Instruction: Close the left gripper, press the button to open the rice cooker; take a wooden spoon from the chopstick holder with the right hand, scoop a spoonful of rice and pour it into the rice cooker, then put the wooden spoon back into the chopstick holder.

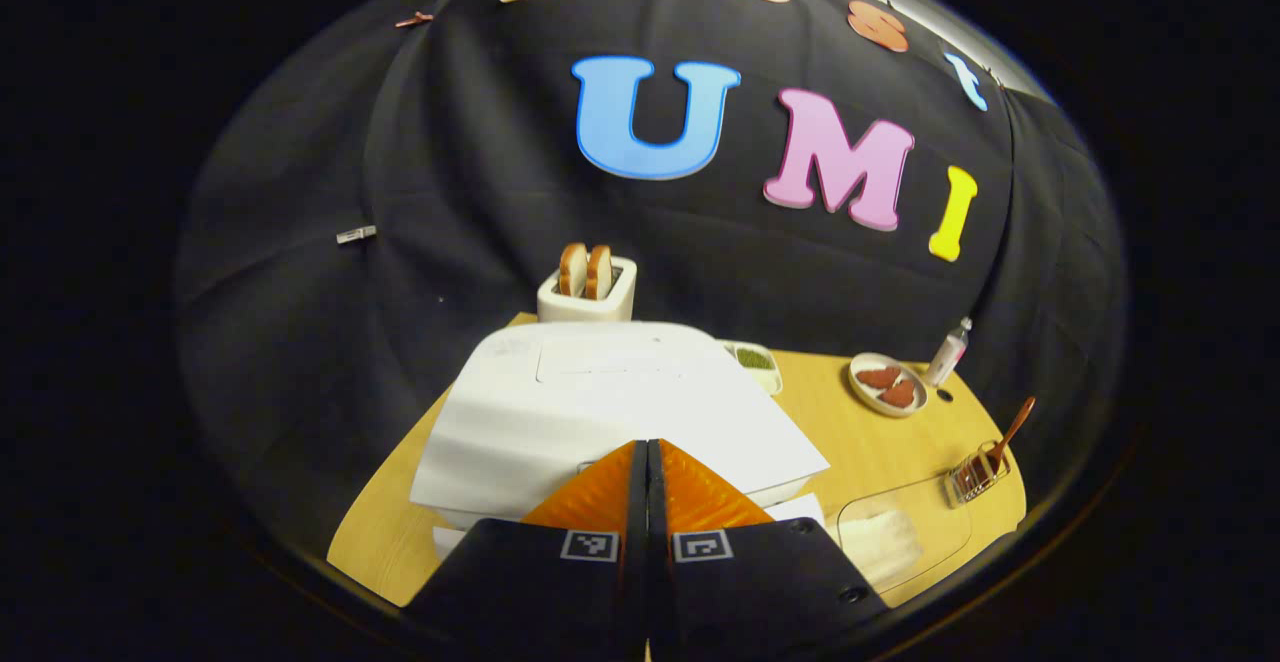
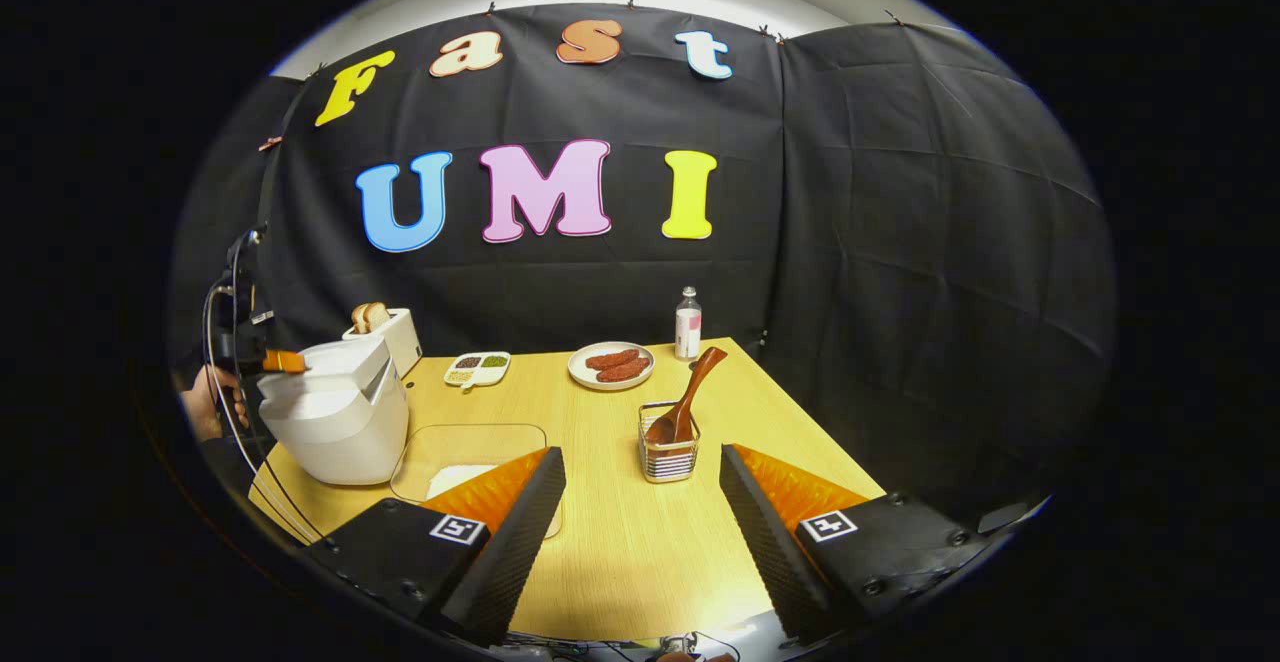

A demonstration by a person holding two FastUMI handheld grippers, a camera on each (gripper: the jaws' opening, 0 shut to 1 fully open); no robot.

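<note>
The white rice cooker (image 1: 600, 402) stands with its lid down at the table's left. My left gripper (image 1: 648, 445) is shut with nothing between its fingers, its tips over the front of the lid. In the right gripper view the same cooker (image 2: 335, 412) has the left gripper (image 2: 283, 362) at its top edge, held by a hand (image 2: 205, 402). A wire chopstick holder (image 2: 668, 454) holds a brown wooden spoon (image 2: 690, 392), handle leaning up to the right. My right gripper (image 2: 641, 456) is open just in front of the holder. A clear glass dish of white rice (image 2: 465, 467) lies beside the cooker.
A white toaster (image 2: 385, 334) with bread stands behind the cooker. A small tray of beans (image 2: 478, 369), a plate of sausages (image 2: 611, 365) and a small bottle (image 2: 688, 324) line the back of the wooden table (image 2: 620, 542). Black cloth closes the booth behind and to the right.
</note>
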